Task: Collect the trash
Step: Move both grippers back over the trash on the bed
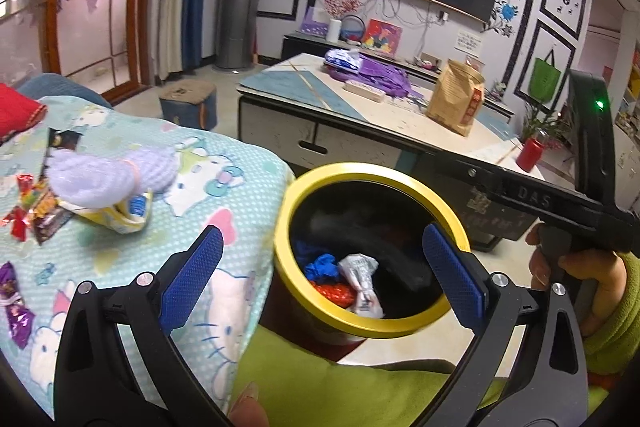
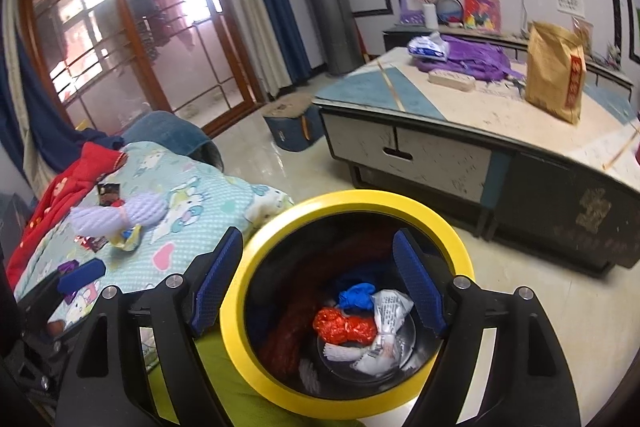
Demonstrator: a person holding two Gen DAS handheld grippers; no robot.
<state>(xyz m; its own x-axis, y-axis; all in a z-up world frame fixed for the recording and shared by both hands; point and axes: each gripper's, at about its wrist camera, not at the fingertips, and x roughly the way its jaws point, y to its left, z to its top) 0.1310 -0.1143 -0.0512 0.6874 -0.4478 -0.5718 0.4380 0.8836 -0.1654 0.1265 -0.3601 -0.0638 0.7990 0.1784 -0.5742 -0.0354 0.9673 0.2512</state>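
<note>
**Sitting open by the bed, a bin with trash inside**

A round bin with a yellow rim (image 1: pixel 370 251) is seen beside the bed, close to a green-clad leg. Three things can be seen in the bin — a blue crumpled piece (image 2: pixel 356 297), a red crinkly wrapper (image 2: pixel 344 327) and a white twisted wrapper (image 2: pixel 386 331). They lie together at the bottom, touching each other.

The left gripper (image 1: pixel 320 275) is held above the bin with its blue pads spread wide, and nothing is held between them. The right gripper (image 2: pixel 320 287) is held over the bin too, with its pads well apart and nothing gripped.

More trash is left on the cat-print blanket (image 1: pixel 192 211) — a pale purple foam net (image 1: pixel 108 177), a yellow wrapper (image 1: pixel 120 215) just under it, some red and brown candy wrappers (image 1: pixel 36 211) and a purple wrapper (image 1: pixel 16 303) near the edge.

On the low table (image 2: pixel 460 131), a brown paper bag (image 2: pixel 556 71) is stood upright, and a purple cloth (image 2: pixel 476 59) is piled behind it.
</note>
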